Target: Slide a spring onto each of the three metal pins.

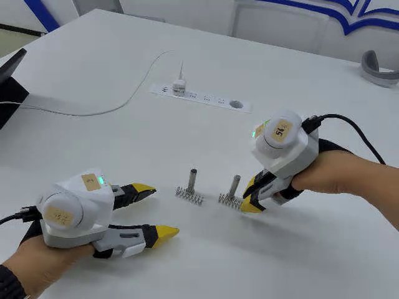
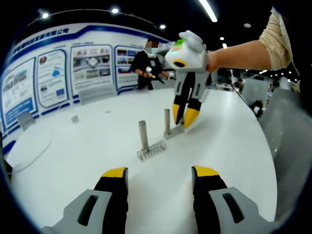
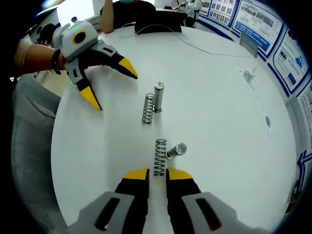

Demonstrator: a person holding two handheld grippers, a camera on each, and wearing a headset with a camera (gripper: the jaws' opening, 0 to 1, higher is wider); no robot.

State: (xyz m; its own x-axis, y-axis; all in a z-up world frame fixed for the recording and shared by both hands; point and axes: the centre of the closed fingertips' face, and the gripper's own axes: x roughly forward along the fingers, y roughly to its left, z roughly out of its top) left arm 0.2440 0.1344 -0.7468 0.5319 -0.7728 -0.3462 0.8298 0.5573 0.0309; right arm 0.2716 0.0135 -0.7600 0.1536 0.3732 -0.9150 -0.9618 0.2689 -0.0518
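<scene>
Springs lie flat on table (image 1: 299,249): left spring (image 1: 189,196) just beside left pin (image 1: 192,179), right spring (image 1: 229,200) just beside right pin (image 1: 234,185); both pins upright. Likely light, thin-wired, easily squashed, prone to roll. Pinch gently across coils near one end, leaving far end free for pin top. Right gripper (image 3: 157,173) jaws narrowed around right spring's near end; cannot tell whether pinching. Left gripper (image 1: 163,209) spread, empty.

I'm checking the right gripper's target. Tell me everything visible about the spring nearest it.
The spring is a thin coil of silvery wire, lying flat on the white table. It lies beside the base of an upright metal pin, not threaded on it. Its near end sits between the yellow tips of the right gripper, whose jaws stand narrowly apart; whether they pinch it is unclear.
</scene>
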